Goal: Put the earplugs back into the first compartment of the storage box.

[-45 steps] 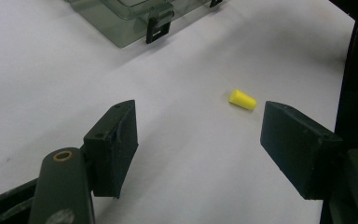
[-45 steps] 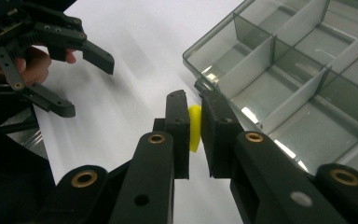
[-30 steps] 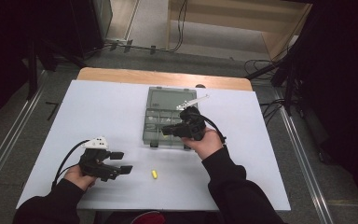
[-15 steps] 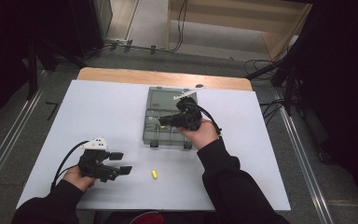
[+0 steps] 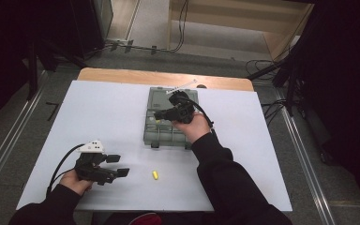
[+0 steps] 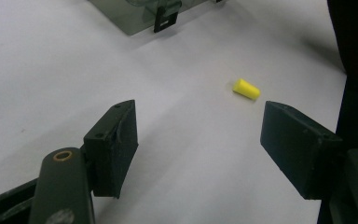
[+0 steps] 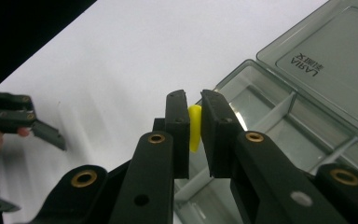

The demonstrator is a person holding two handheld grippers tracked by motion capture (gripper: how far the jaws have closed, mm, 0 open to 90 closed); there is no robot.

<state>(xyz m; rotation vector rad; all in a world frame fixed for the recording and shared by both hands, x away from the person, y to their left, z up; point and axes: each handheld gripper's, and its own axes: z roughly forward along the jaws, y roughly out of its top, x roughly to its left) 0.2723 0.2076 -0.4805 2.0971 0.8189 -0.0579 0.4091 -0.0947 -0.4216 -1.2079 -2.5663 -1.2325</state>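
My right gripper (image 7: 195, 122) is shut on a small yellow earplug (image 7: 195, 126), squeezed between its pads. It hovers over the left side of a grey compartment box (image 5: 159, 136) whose lid (image 7: 335, 70) lies open at the back. In the high view the right gripper (image 5: 159, 114) points left over that box. My left gripper (image 5: 118, 165) rests low near the table's front left, jaws wide open and nothing between them. A second yellow earplug (image 6: 246, 88) lies on the white table just beyond its jaws, also seen as the earplug (image 5: 155, 175) in front of the box.
The white table top (image 5: 98, 112) has a wooden strip (image 5: 122, 75) along its far edge. The box's latch (image 6: 164, 18) faces the front. A cable (image 5: 61, 164) trails from the left gripper. Dark floor and rails surround the table.
My right gripper has moved away from me, deeper over the box, still holding the earplug. The left gripper and the loose earplug have stayed put.
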